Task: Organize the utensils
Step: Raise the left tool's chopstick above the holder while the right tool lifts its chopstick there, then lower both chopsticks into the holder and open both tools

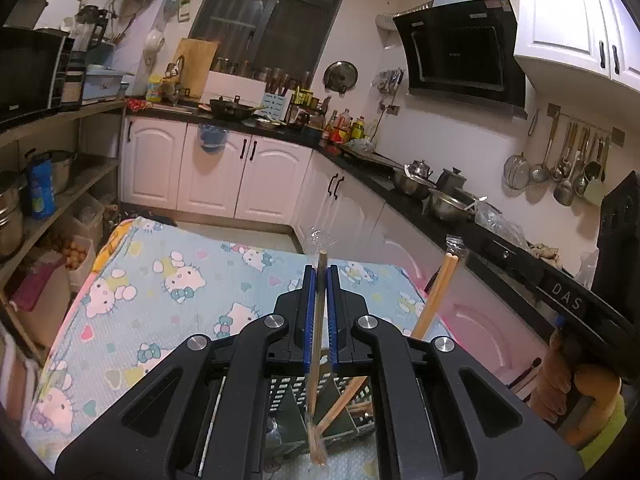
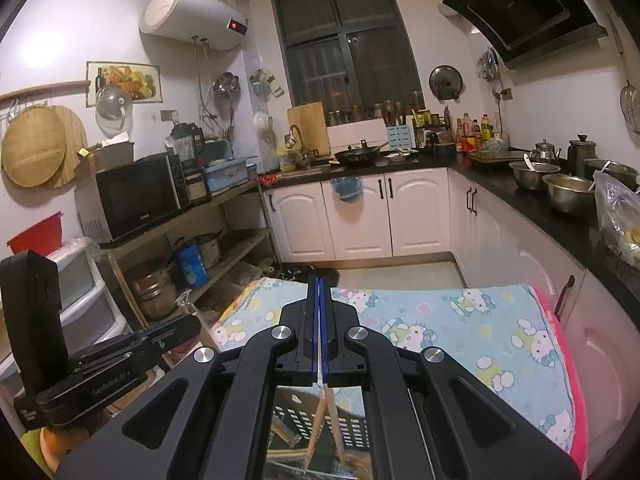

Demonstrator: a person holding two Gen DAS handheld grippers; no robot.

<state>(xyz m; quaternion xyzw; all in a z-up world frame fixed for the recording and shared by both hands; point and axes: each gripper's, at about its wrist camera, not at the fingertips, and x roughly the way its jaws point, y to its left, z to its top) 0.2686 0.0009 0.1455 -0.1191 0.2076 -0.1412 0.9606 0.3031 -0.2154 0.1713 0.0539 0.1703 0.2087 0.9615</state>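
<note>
L tongs (image 1: 321, 276) grip 1 chopstick pair (image 1: 316, 340); R tongs (image 2: 320, 288) 1.

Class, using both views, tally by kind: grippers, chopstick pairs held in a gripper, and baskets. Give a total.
Grippers: 2 (left gripper, right gripper)
Held chopstick pairs: 2 (left pair, right pair)
Baskets: 1 (basket)
Total: 5

White letters "DAS" showing on black body of right gripper (image 1: 568, 296), seen from left wrist view. Pale lettering, roughly "GenRobot.AI", running along black side of left gripper (image 2: 116, 384) in right wrist view. Water heater (image 2: 192, 16) glowing red display, digits unreadable. Microwave (image 2: 138, 196) badge too small.
</note>
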